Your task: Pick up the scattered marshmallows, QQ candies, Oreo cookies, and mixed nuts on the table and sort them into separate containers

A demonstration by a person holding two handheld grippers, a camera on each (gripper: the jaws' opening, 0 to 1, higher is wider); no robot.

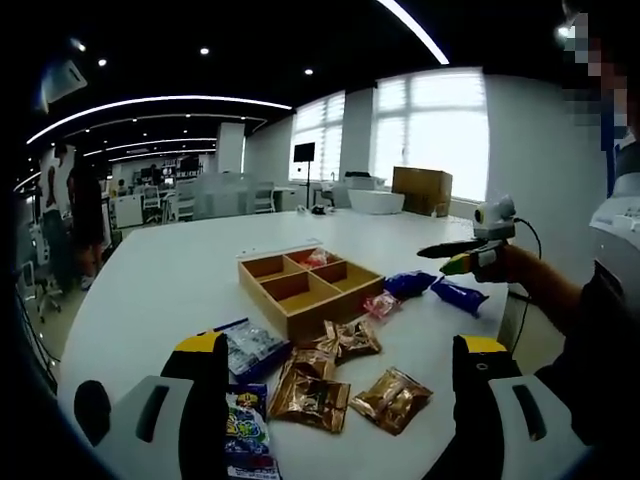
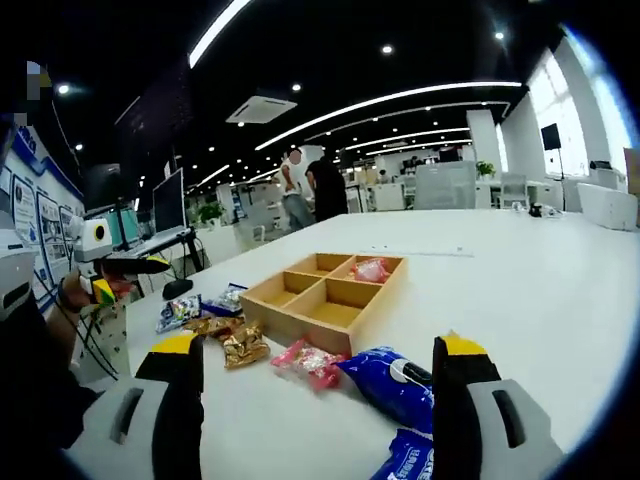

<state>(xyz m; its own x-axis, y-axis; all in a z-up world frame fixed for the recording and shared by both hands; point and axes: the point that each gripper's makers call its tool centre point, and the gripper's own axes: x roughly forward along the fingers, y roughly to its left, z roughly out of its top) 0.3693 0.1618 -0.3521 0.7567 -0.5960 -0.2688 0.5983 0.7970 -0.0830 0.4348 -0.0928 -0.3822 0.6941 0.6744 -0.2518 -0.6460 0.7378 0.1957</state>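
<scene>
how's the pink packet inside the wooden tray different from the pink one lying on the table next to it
The pink packet in the tray sits in a far corner compartment of the wooden tray; the pink packet on the table lies loose on the white table, just outside the tray's near wall. The tray one is alone in its compartment; the loose one lies beside a blue packet. Both look like small pink wrapped sweets.
</scene>
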